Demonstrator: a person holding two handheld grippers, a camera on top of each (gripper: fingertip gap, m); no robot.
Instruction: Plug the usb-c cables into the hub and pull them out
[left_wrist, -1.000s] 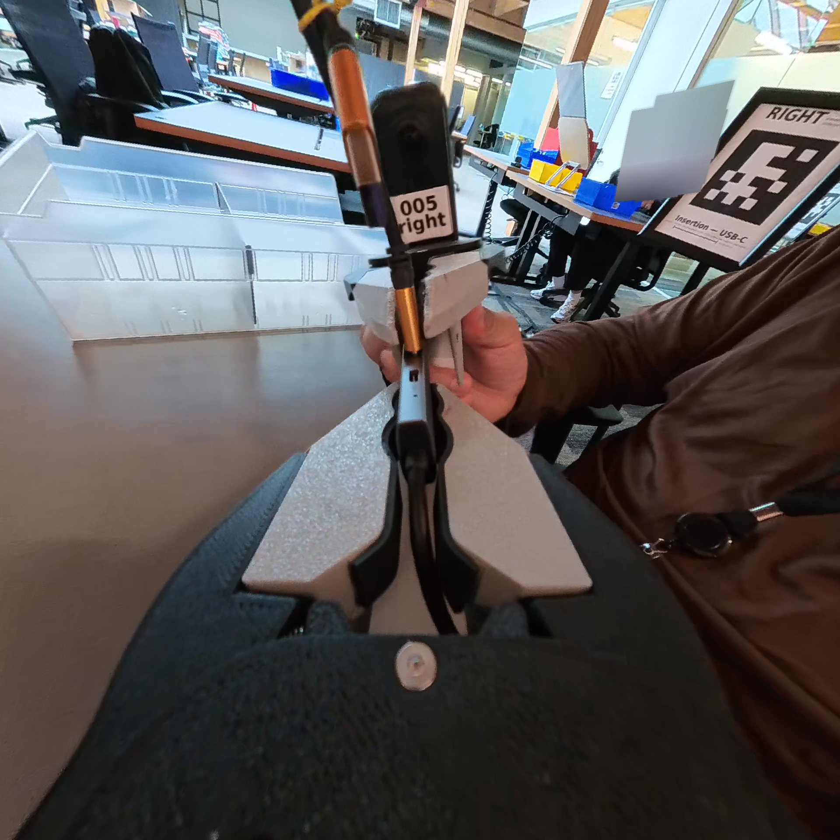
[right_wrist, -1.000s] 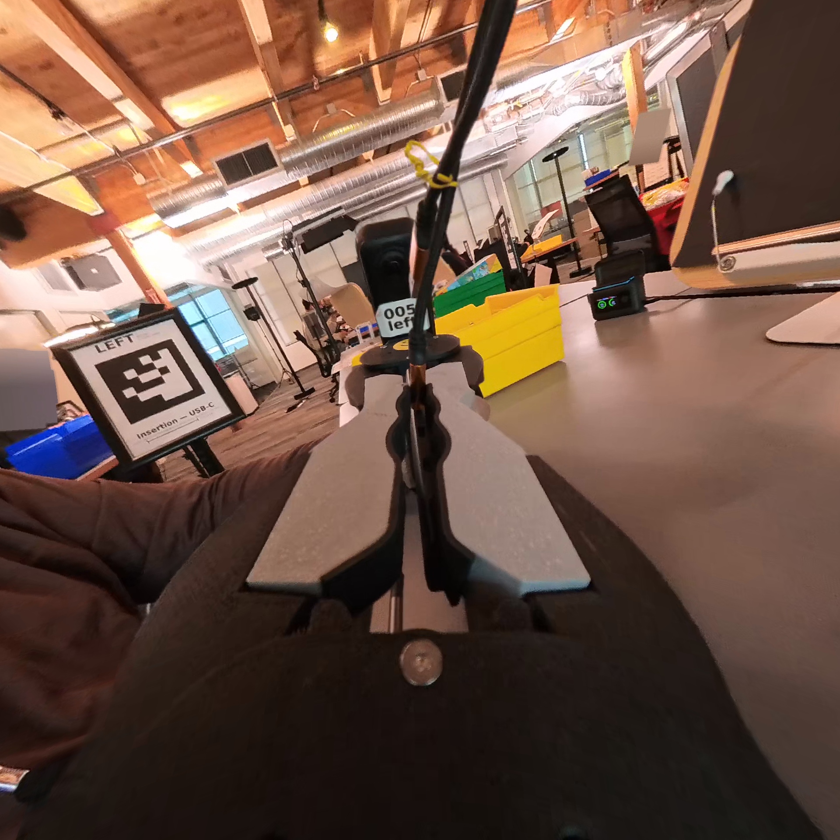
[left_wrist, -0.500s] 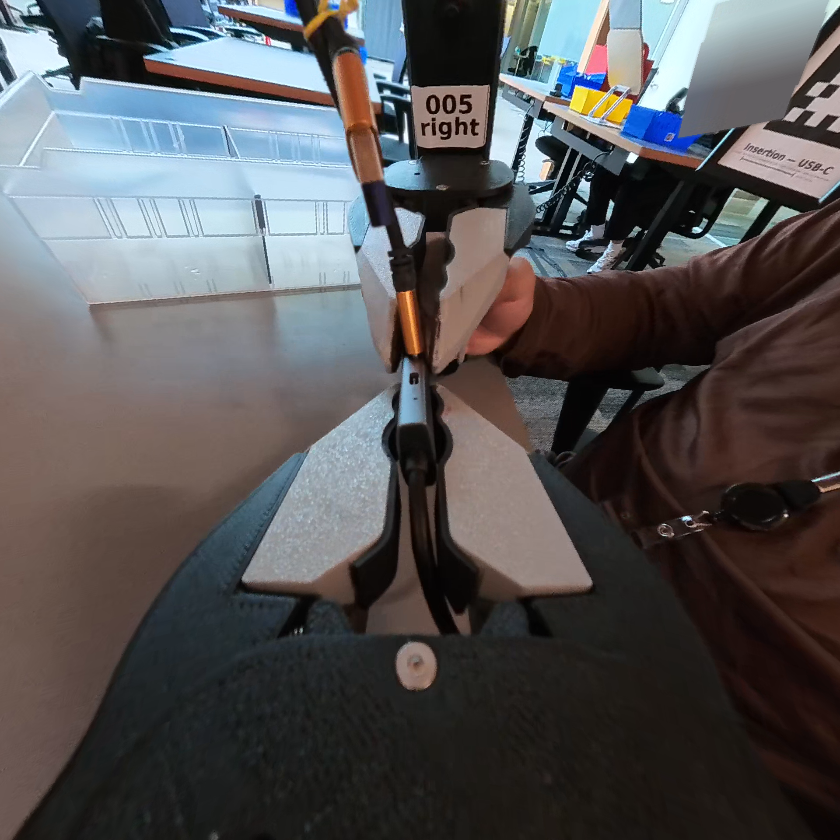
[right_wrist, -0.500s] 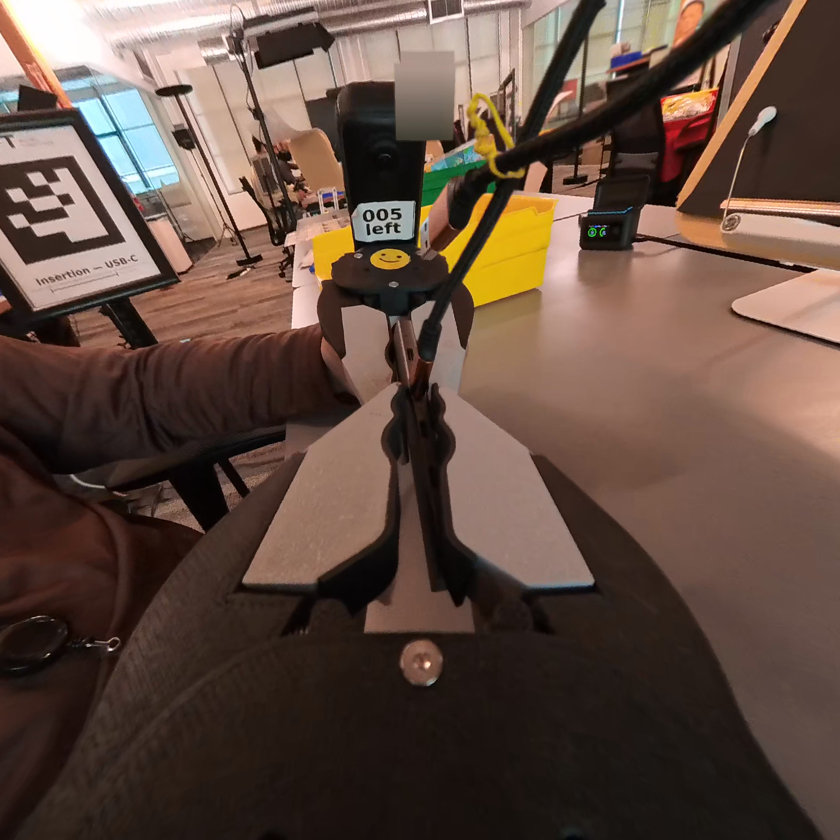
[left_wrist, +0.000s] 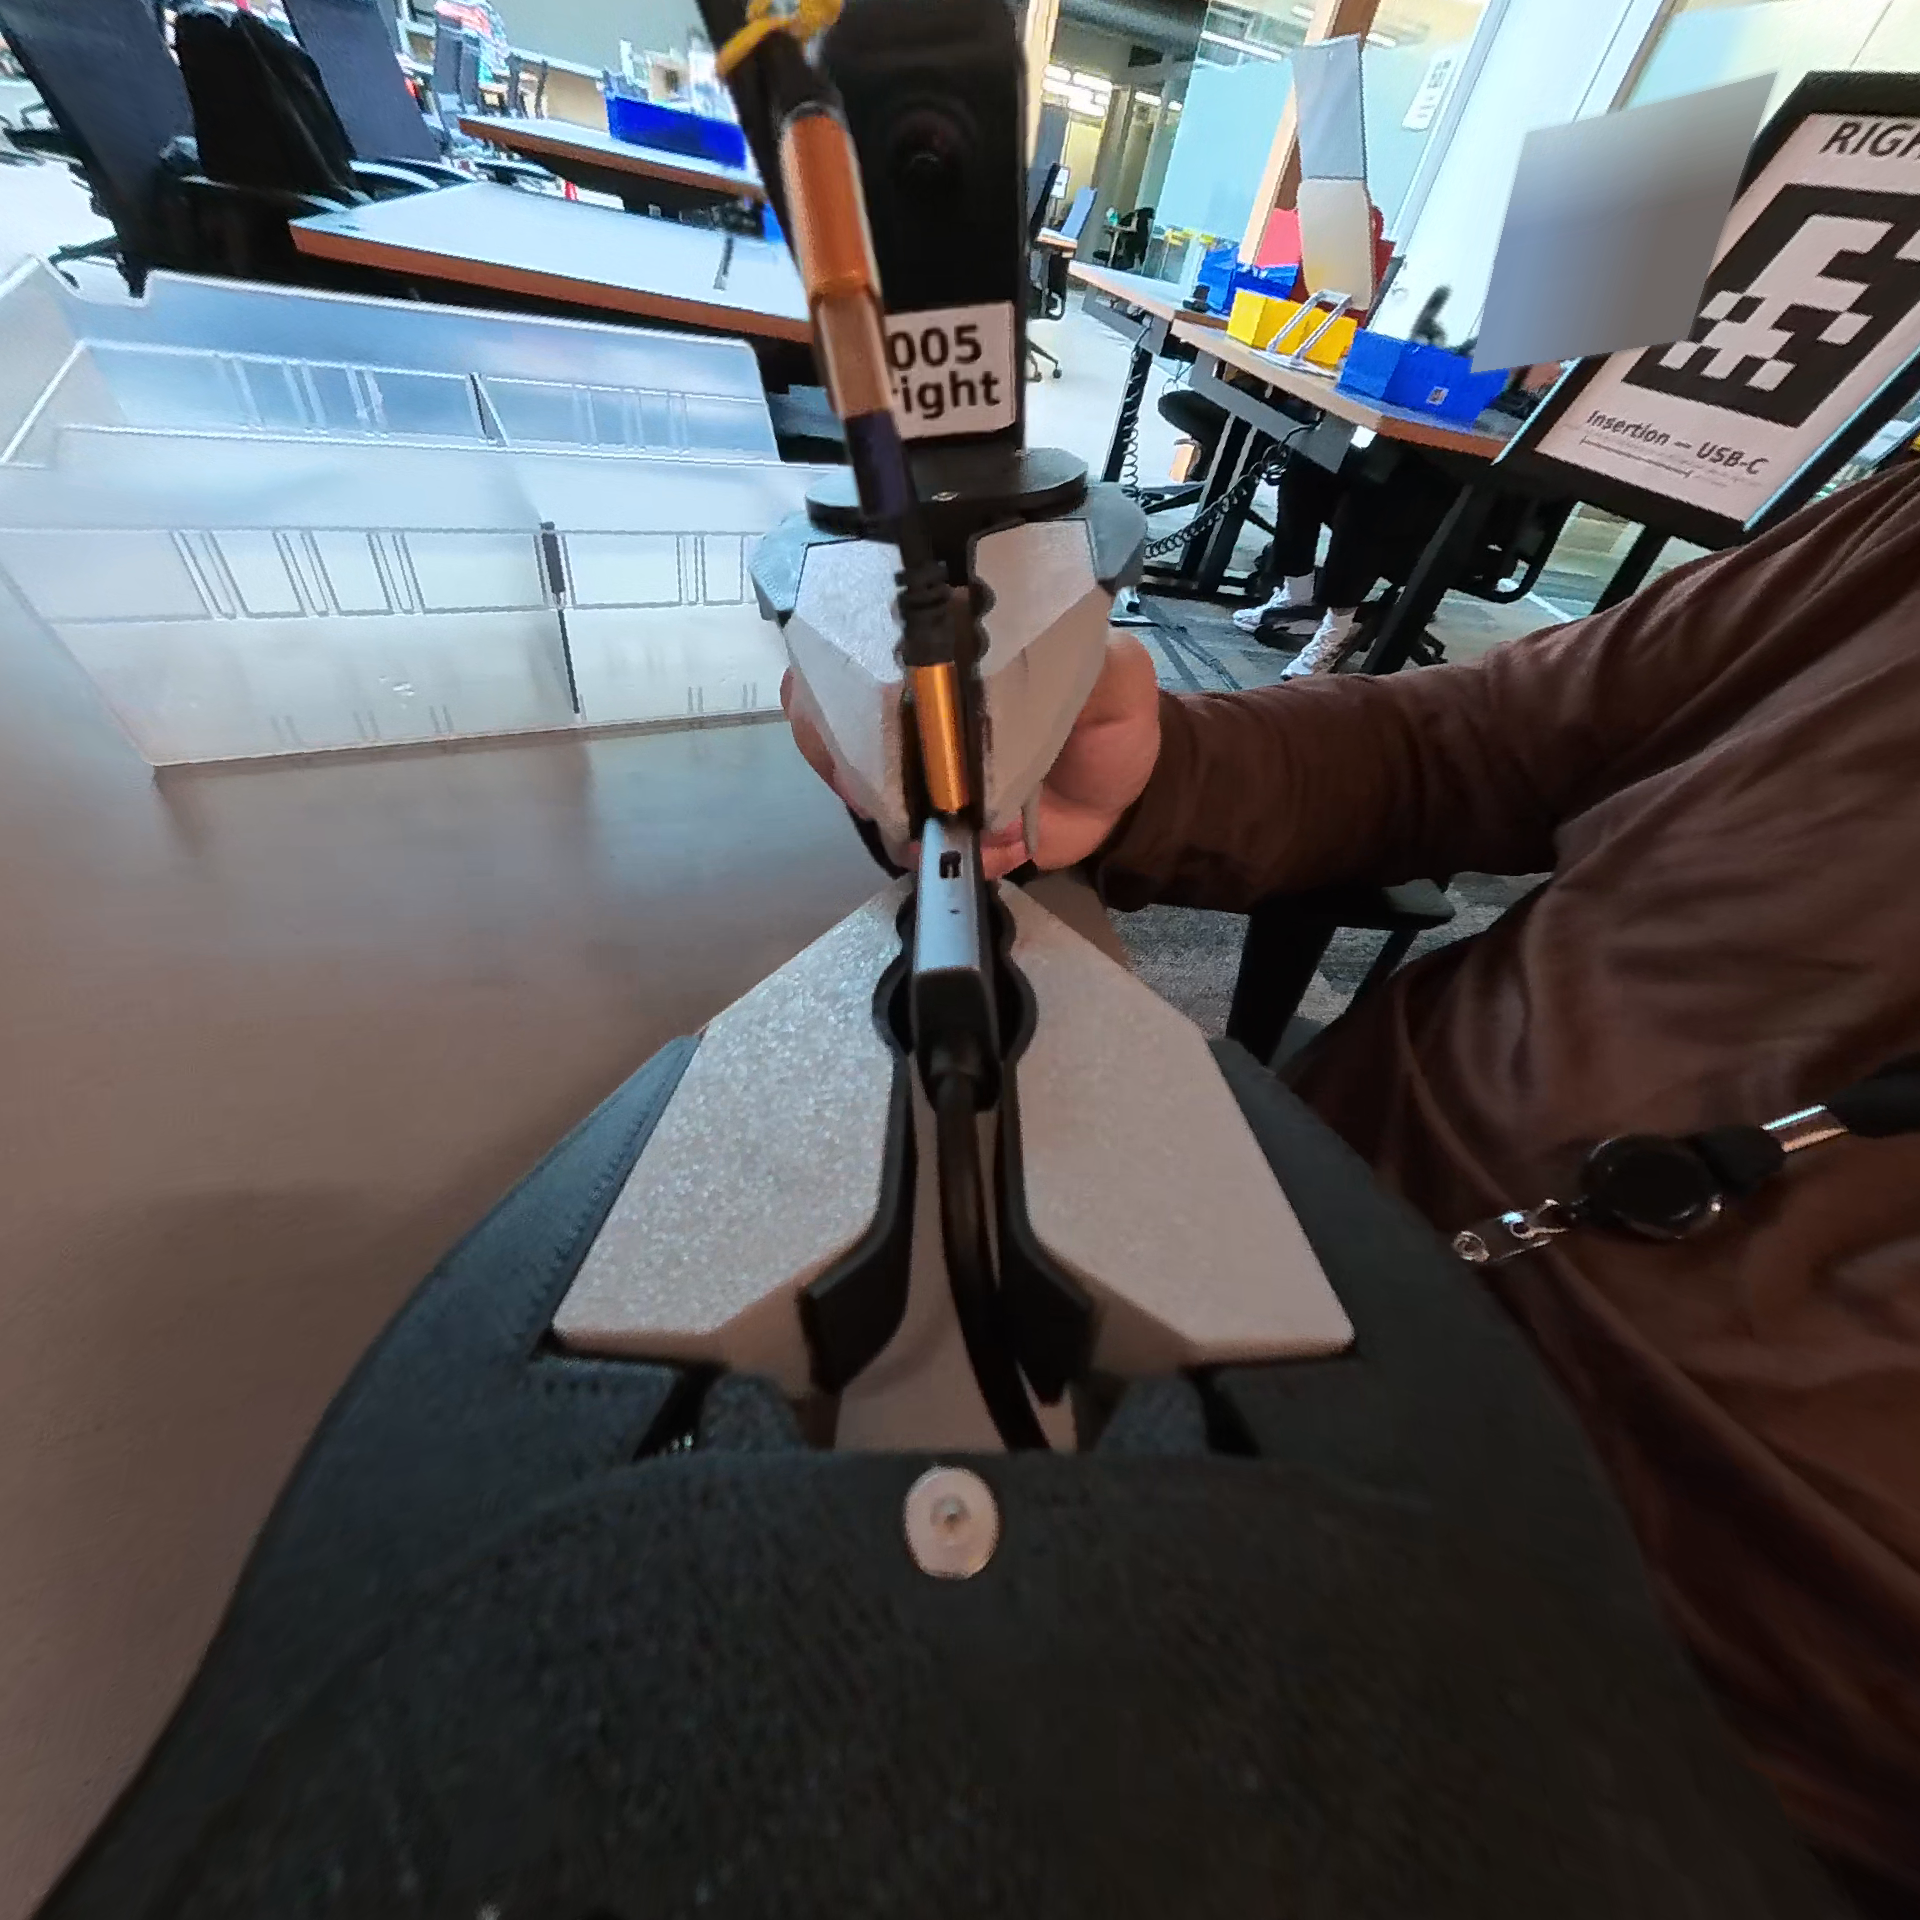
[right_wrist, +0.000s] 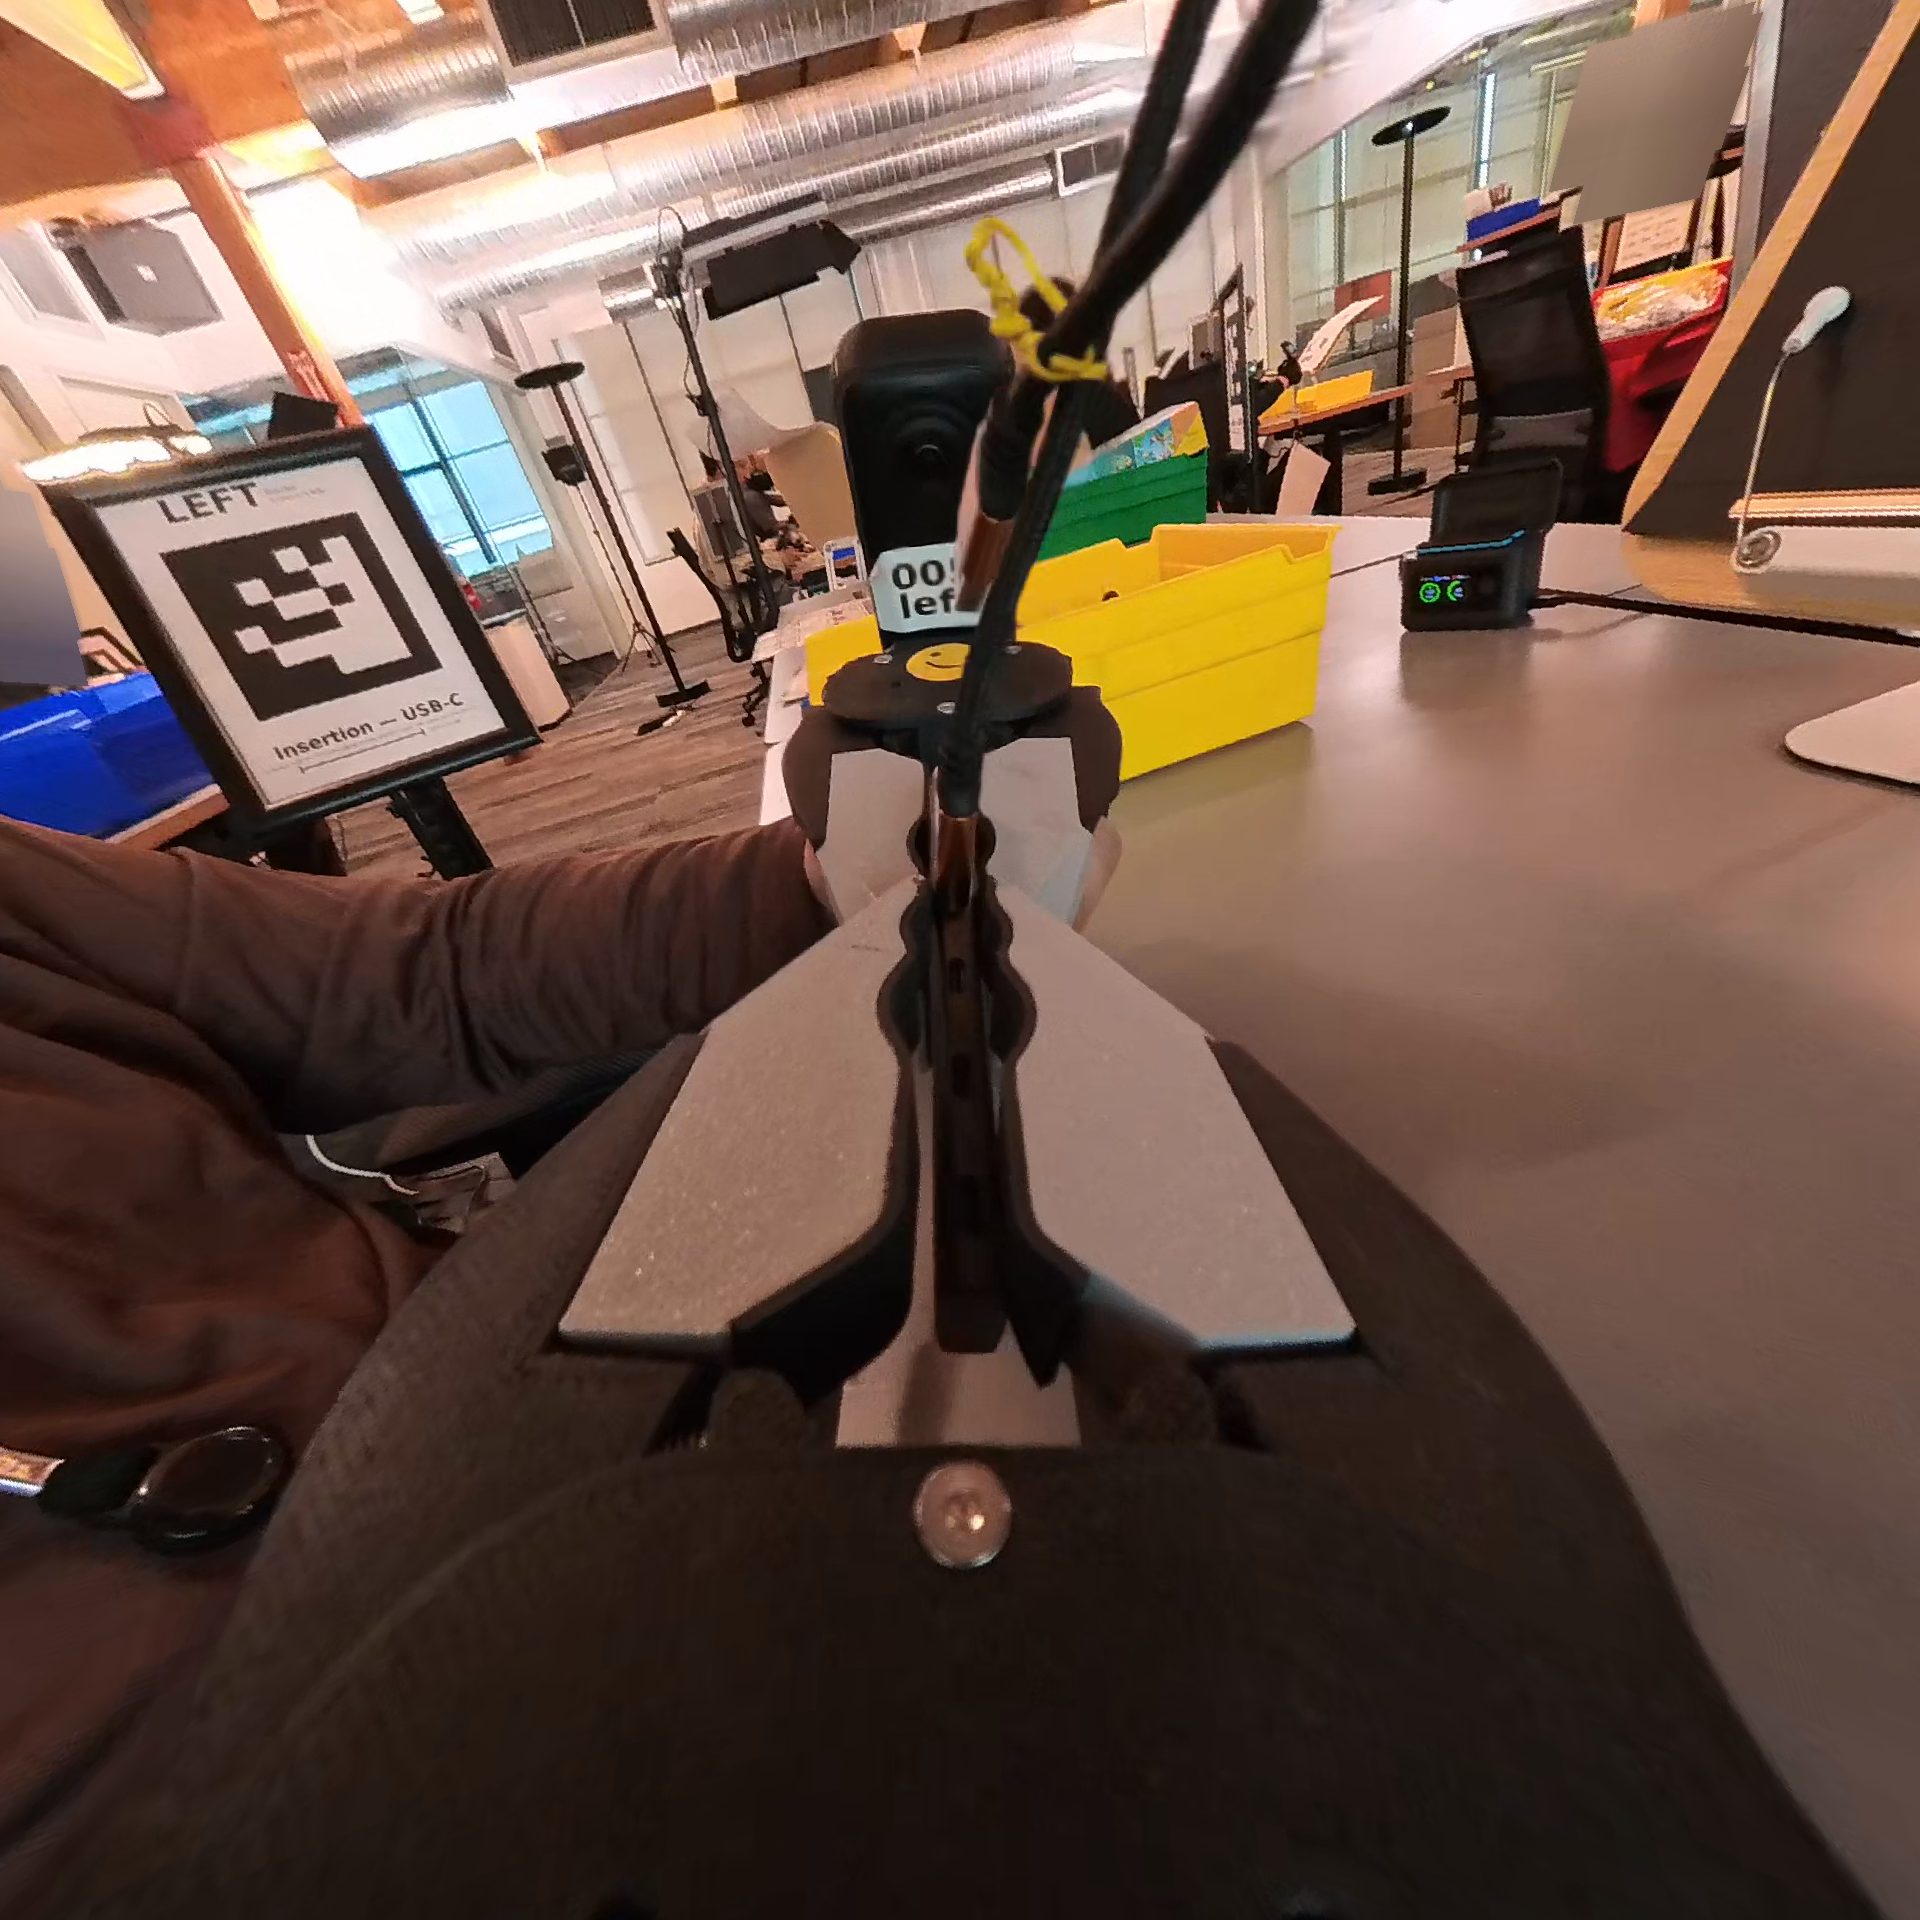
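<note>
Backing right gripper (left_wrist: 951, 821) slightly from hub (left_wrist: 951, 925) | left gripper (left_wrist: 954, 935) pinching hub | right pinching copper plug (left_wrist: 938, 738) | hovering beside table edge (left_wrist: 1049, 894)

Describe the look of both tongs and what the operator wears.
Both tongs, left and right, have speckled grey wedge fingers with black inner edges on dark fabric-covered bodies. Each carries a black upright camera with a white label. Long brown sleeves.

Open-plan office lab: desks (left_wrist: 582, 260), office chairs (right_wrist: 1527, 353), exposed ducts (right_wrist: 831, 104).
</note>
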